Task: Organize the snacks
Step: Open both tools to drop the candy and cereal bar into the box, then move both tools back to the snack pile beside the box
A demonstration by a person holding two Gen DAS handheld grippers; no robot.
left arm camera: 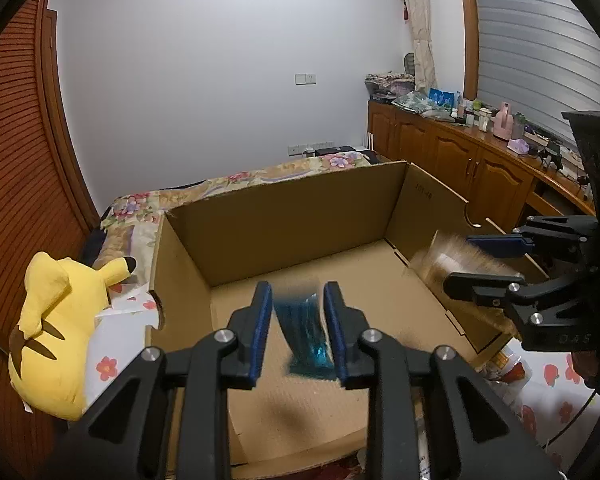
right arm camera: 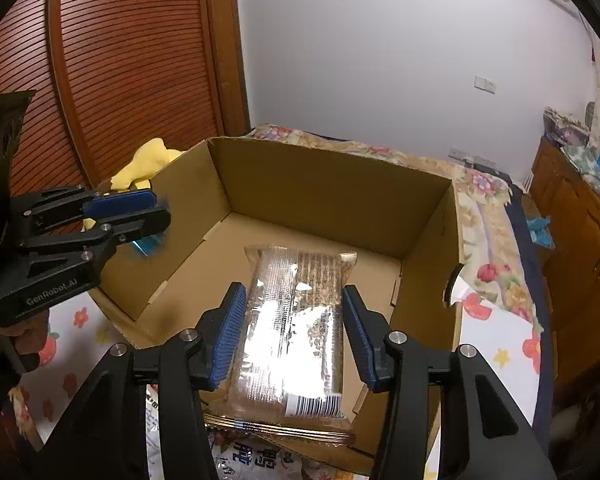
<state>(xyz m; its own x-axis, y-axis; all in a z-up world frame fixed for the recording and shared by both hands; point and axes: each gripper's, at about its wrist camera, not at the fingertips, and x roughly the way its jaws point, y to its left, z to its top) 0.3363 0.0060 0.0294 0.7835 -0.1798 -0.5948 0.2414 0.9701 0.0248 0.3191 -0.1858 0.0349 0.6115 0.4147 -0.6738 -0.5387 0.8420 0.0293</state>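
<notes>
Left claw: your left claw (left arm camera: 296,320) sat low and centre in the left wrist view, its blue pads (left arm camera: 260,320) closed against a small blue snack packet (left arm camera: 306,332), which showed blurred between them above the box floor.
Right claw: your right claw (right arm camera: 294,332) gripped a clear-wrapped biscuit pack (right arm camera: 296,332) by its long sides, the pack's far end reaching over the box floor and its barcode end toward the bottom of the frame.
Cardboard box: the open cardboard box (left arm camera: 284,216) filled the middle of both views, resting on a bed with a floral sheet (right arm camera: 496,264).
Other snacks: a printed snack bag (right arm camera: 260,460) lay at the bottom edge of the right wrist view, just outside the near wall of the box.
Surroundings: a yellow Pikachu plush (left arm camera: 60,320) lay at the left of the left wrist view beside the box, and wooden cabinets (left arm camera: 460,160) stood at the right.
</notes>
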